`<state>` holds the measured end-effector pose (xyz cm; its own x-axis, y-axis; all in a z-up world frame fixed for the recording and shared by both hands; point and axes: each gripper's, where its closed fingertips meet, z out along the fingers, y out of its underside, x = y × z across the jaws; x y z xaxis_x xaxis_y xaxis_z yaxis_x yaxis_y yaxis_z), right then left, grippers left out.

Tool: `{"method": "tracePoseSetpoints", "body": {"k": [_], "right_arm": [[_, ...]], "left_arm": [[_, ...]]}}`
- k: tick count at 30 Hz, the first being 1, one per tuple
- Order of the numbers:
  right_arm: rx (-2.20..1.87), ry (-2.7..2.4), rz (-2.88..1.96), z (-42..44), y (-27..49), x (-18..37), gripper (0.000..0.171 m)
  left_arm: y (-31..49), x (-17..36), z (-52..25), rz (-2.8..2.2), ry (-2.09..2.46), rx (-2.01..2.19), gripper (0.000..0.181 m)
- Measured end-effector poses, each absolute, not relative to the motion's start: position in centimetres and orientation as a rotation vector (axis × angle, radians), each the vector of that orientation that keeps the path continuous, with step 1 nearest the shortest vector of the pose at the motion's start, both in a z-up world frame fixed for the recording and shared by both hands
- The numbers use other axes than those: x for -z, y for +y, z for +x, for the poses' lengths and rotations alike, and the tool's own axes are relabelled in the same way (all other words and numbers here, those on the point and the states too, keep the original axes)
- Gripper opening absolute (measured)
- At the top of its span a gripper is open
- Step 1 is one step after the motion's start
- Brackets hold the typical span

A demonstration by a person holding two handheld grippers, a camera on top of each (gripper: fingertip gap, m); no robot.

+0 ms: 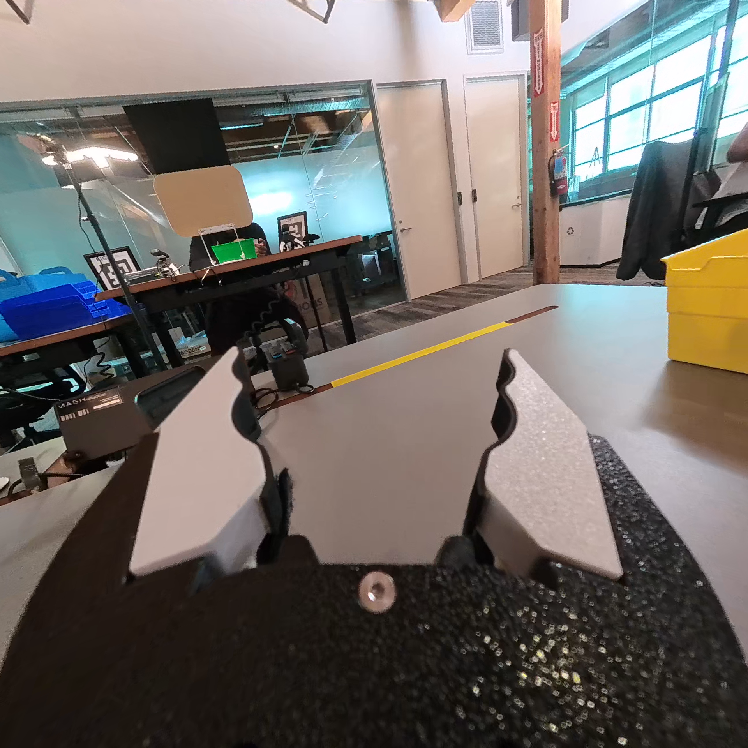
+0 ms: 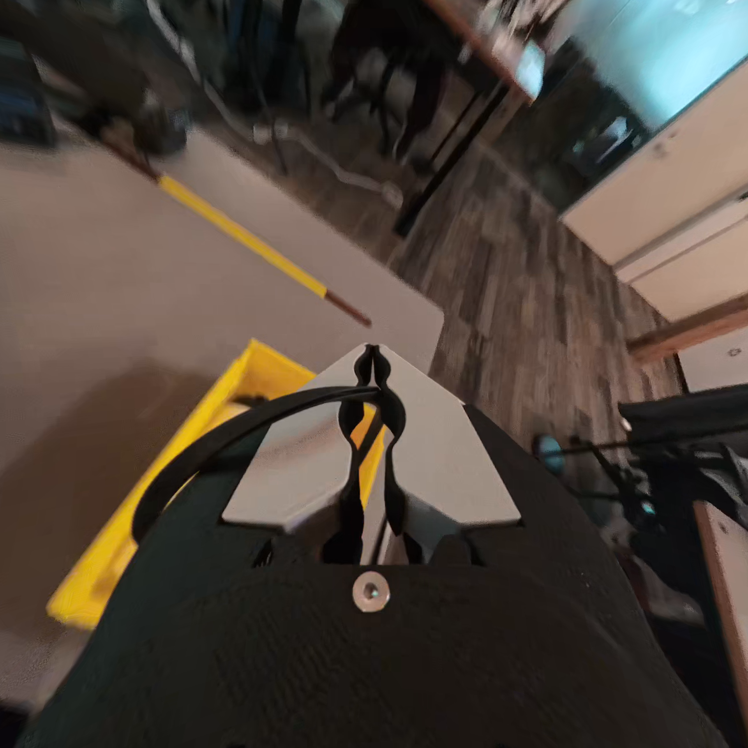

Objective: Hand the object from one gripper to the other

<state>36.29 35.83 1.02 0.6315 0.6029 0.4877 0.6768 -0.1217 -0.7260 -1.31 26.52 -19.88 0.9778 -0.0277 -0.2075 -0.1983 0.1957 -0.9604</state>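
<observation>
I see the bench [image 1: 404, 445] below both tongs. The yellow bin [image 2: 121, 526] sits under my right tongs [image 2: 374, 356], clamped on a black cable tie [image 2: 226, 435] for transfer. Left tongs [image 1: 372, 364] stand apart, ready to receive.

An open office doubling as a lab is showing here: glass-walled meeting rooms [image 1: 283, 182], white doors [image 1: 417, 190] and big windows [image 1: 655, 113] are surrounding long desks [image 1: 226, 275]. Blue bins [image 1: 52, 303], a light stand [image 1: 93, 226] and printed marker boards [image 1: 115, 269] are sitting around them.
</observation>
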Motion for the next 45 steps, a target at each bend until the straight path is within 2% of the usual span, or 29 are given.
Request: {"method": "tracePoseSetpoints", "body": {"k": [8,11,13,15,17,20,24,28,30,33,38,45], "right_arm": [[0.243,-1.393,-2.401,40.7,35.6,11.5,0.0],[0.302,-1.541,-2.793,44.0,31.7,14.9,0.025],[0.329,-1.538,-2.956,45.4,30.1,15.1,0.029],[0.291,-1.47,-3.066,45.8,29.3,14.8,0.053],[0.194,-1.44,-3.103,45.3,28.7,14.2,0.068],[-0.012,-1.39,-2.847,41.0,30.8,12.1,0.078],[-0.281,-1.288,-2.13,28.7,33.8,5.9,0.089],[-0.497,-1.025,-1.539,17.2,31.9,2.6,0.112],[-0.598,-0.848,-1.374,13.8,31.2,4.5,0.114],[-0.628,-0.603,-1.269,12.2,33.2,10.5,0.114],[-0.54,-0.595,-1.241,10.6,35.4,19.2,0.116],[-0.526,-0.647,-1.16,10.6,35.5,19.6,0.12]], "left_arm": [[26.5,20.3,-1.2,-1.393,0.205,-0.112,0.113],[26.4,20.3,-1.3,-1.395,0.198,-0.11,0.112],[26.4,20.3,-1.5,-1.395,0.188,-0.099,0.112],[26.4,20.3,-1.5,-1.397,0.181,-0.092,0.112],[26.4,20.4,-1.5,-1.399,0.18,-0.091,0.112],[26.5,20.4,-1.4,-1.401,0.182,-0.091,0.114],[26.6,20.4,-1.4,-1.403,0.18,-0.1,0.12],[26.4,20.2,-1.5,-1.399,0.169,-0.121,0.128],[26.3,20.1,-1.6,-1.395,0.161,-0.121,0.131],[26.3,20.0,-1.9,-1.394,0.143,-0.113,0.135],[26.6,19.9,-1.7,-1.387,0.158,-0.121,0.139],[27.0,19.0,-0.6,-1.377,0.248,-0.176,0.135]]}}
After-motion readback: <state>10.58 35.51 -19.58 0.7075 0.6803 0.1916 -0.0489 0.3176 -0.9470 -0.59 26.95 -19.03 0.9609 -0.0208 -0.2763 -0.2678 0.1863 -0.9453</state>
